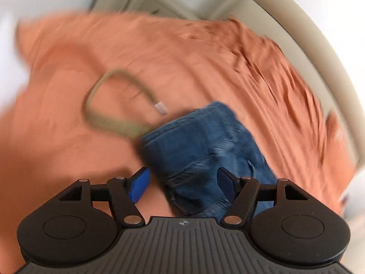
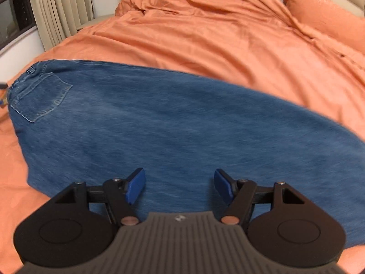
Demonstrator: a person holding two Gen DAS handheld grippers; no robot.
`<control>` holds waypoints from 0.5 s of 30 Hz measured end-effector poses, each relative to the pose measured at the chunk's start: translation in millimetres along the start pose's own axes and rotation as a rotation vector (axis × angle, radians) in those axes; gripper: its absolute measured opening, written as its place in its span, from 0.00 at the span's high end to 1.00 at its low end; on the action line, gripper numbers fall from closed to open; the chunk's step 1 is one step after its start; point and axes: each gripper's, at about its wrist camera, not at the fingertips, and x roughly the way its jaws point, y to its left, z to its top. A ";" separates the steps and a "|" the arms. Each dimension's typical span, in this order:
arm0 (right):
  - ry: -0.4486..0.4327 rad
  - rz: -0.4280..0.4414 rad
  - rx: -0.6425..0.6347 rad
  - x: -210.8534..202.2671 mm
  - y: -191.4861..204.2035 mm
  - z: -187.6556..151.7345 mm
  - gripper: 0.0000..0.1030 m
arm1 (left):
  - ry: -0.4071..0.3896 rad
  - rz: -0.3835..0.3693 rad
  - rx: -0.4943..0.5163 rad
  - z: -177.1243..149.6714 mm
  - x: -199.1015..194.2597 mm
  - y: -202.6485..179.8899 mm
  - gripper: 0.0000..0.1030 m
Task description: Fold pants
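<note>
Blue denim pants [image 2: 159, 123] spread flat on bed, back pocket [image 2: 41, 96] facing up.

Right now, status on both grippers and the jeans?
Left gripper open, empty. Right gripper open, empty, over jeans. Jeans flat on orange bedsheet. Tan belt trails from the waist end.

No words, numbers or brand names could be read anywhere. The only sign was a small pale emblem moulded on the ribbed housing of the left gripper [image 1: 182, 180] and of the right gripper [image 2: 180, 179], too small to make out.
</note>
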 end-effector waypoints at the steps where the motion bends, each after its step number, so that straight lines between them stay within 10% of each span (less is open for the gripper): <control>1: 0.002 0.007 0.010 4.7 5.2 0.6 0.38 | 0.005 -0.020 -0.044 0.2 8.8 8.0 0.20; 5: 0.007 -0.012 0.036 17.3 13.2 2.1 0.36 | -0.011 -0.105 -0.121 12.4 34.9 17.9 0.20; 12: 0.029 -0.053 0.026 23.3 9.7 -4.7 0.32 | -0.029 -0.042 0.066 42.5 21.6 -15.7 0.81; 15: 0.001 -0.074 0.021 15.5 6.7 -4.8 0.35 | -0.097 -0.101 0.206 48.6 -24.3 -50.3 0.82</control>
